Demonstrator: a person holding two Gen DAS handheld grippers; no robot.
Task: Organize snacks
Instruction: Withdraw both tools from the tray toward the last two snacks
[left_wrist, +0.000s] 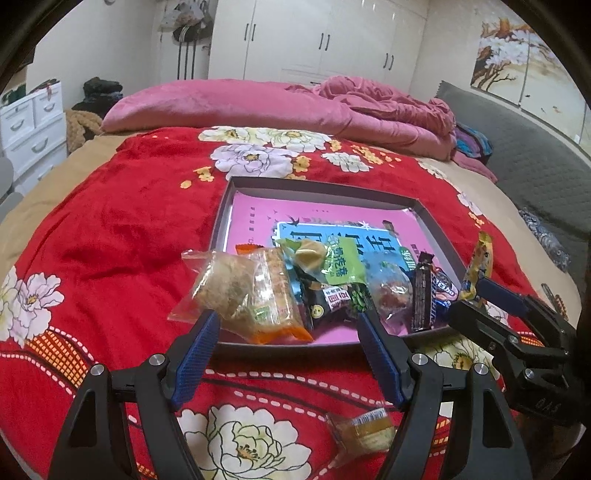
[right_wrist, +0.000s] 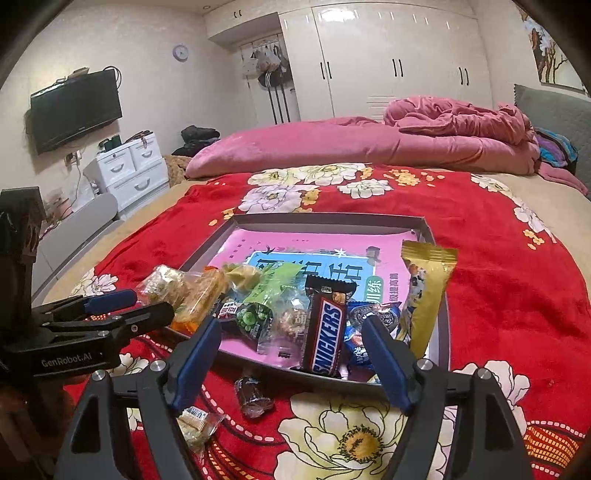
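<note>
A shallow grey tray with a pink printed base lies on the red flowered blanket. Snacks are piled along its near side: a clear bag of pastry, an orange-edged cake packet, a green pea packet, a Snickers bar, a blue biscuit packet and a gold packet leaning on the right rim. My left gripper hovers open at the tray's near left edge. My right gripper is open at the near right, and its pads touch nothing.
On the blanket in front of the tray lie a dark wrapped candy and a small clear biscuit packet. A pink quilt is heaped at the far side of the bed. White drawers stand to the left.
</note>
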